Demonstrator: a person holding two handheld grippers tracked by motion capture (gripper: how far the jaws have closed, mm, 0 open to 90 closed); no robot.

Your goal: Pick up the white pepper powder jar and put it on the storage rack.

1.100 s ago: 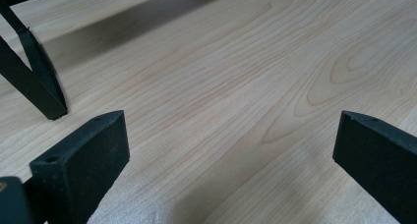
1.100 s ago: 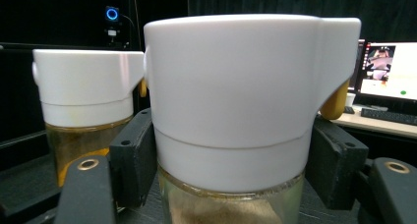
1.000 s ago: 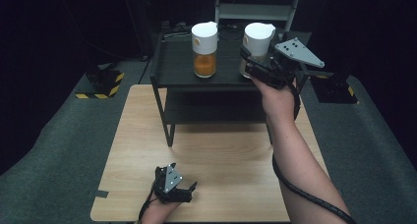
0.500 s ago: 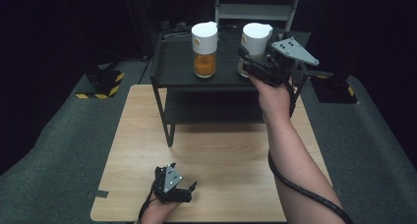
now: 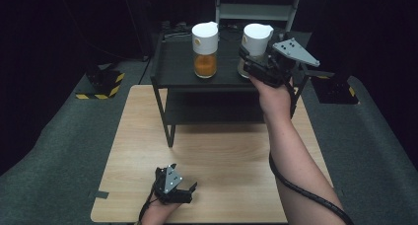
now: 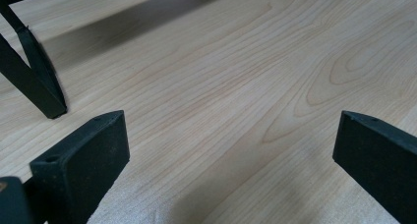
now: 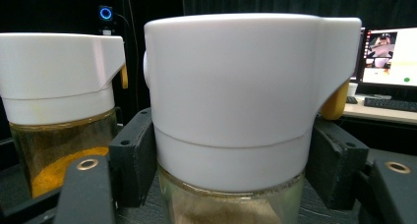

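Your right gripper (image 5: 256,62), upper right in the high view, has its jaws around the white-lidded jar (image 7: 236,111) on the black shelf (image 5: 172,62); whether they touch it I cannot tell. Its own view adds a monitor (image 7: 388,54) at right. Your left gripper (image 5: 183,191), lower left, rests jaws spread on the table (image 6: 236,86).

I read this as a lab recording bay. Black curtains close in behind the wooden table (image 5: 148,136). Beside the table, hazard-striped stand bases (image 5: 101,84) sit on grey carpet. Beyond it, a lit monitor (image 7: 391,54) and keyboard (image 7: 391,104).
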